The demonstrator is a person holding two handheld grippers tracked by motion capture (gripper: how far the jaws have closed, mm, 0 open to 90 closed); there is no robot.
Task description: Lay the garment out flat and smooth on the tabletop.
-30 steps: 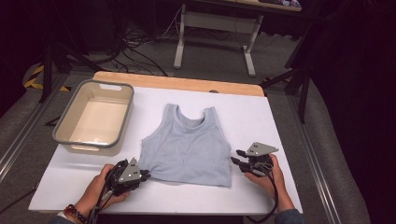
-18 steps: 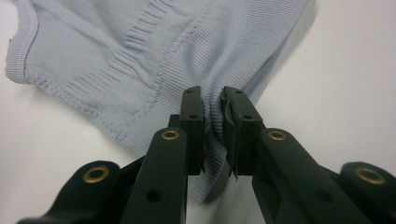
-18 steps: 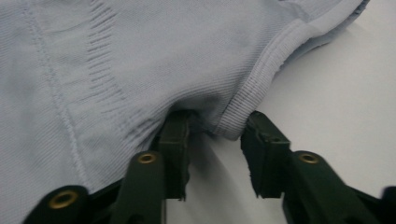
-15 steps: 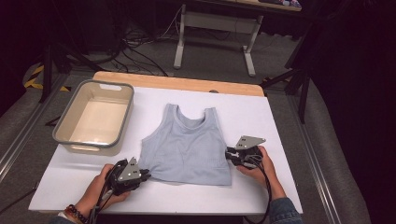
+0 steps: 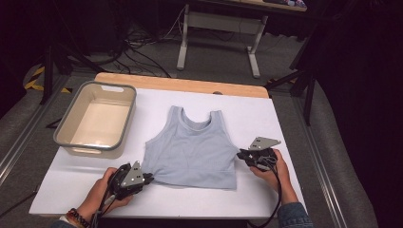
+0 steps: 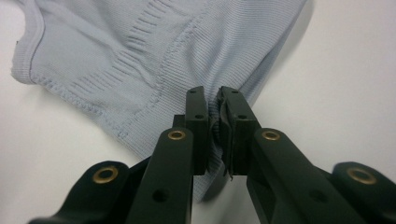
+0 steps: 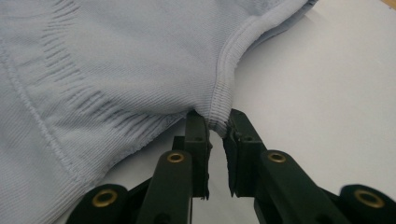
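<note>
Our left gripper has its jaws pinching the near left corner of the light blue tank top, and on the right gripper the jaws have just been closing and now nip the ribbed edge under the armhole. The top lies flat on the white table, neck away from us, beside the grey tub. We judge it light, soft and stretchy, so it will sag and slip unless we hold the stitched hems and seams and lift both sides together.
</note>
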